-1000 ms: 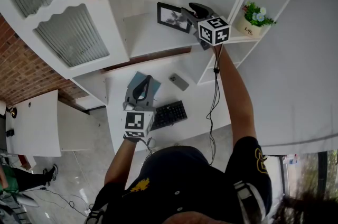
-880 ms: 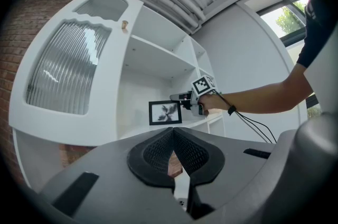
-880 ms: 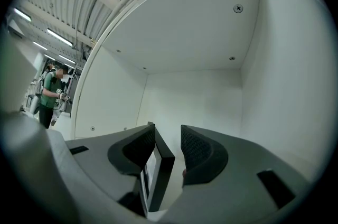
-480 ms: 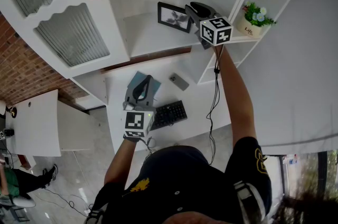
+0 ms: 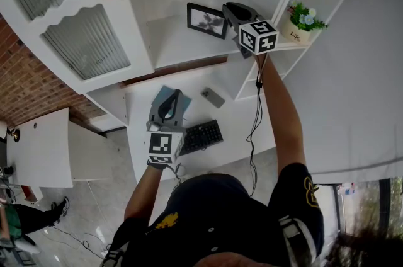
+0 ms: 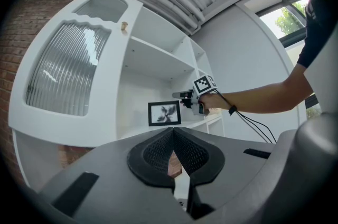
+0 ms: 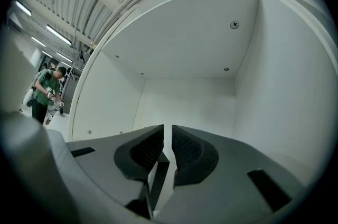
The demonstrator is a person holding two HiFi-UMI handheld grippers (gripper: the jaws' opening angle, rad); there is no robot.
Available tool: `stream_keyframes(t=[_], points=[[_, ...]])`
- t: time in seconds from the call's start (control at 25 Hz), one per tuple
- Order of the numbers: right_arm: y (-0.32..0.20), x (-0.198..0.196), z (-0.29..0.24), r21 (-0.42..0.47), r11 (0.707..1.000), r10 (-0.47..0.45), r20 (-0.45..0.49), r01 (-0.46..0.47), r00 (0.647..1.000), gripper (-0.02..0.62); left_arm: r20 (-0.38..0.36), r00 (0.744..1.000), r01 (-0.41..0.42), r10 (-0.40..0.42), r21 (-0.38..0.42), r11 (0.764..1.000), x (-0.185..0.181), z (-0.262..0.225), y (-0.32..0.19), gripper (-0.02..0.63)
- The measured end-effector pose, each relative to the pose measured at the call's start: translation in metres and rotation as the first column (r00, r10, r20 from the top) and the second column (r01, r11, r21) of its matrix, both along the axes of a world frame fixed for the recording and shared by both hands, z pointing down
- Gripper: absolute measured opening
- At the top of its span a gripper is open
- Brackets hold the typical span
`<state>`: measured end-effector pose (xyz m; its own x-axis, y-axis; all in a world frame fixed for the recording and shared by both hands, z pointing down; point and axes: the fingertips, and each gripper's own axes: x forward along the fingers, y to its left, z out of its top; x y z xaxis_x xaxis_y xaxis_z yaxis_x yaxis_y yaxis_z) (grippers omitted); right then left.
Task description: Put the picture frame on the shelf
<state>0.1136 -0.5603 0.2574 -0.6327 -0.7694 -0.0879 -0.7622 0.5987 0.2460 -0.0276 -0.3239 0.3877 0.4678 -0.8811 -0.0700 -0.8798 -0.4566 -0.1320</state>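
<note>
Right gripper [image 5: 230, 10] eased off picture frame [image 5: 206, 20], upper centre, jaws closing on nothing. Frame stood upright on shelf [image 5: 179, 48] — placement looked done. Left gripper [image 5: 169, 107] clenched, empty.

The head camera is looking steeply down from above the person, taking in the desk [image 5: 236, 118], the white shelf unit [image 5: 182, 48] and both outstretched arms from some way off. The camera on the left gripper [image 5: 171, 97] is hanging over the desk, well back from the shelf unit and facing up at it, so it is sharing the picture frame [image 6: 165, 113] and the right gripper [image 6: 178, 95] with the head view. The right gripper's camera is sitting close inside a shelf compartment, staring along its closing, empty jaws at the bare back wall.
</note>
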Motion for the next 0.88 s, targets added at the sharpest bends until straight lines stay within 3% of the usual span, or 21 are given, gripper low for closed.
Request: stream_keyframes(t=[0.88], points=[[0.032, 0.021, -0.006, 0.036, 0.998, 0.058, 0.009, -0.058, 0.998, 0.006, -0.005, 1.0, -0.028, 0.028, 0.001, 1.0, 0.006, 0.0, 0.007, 0.018]])
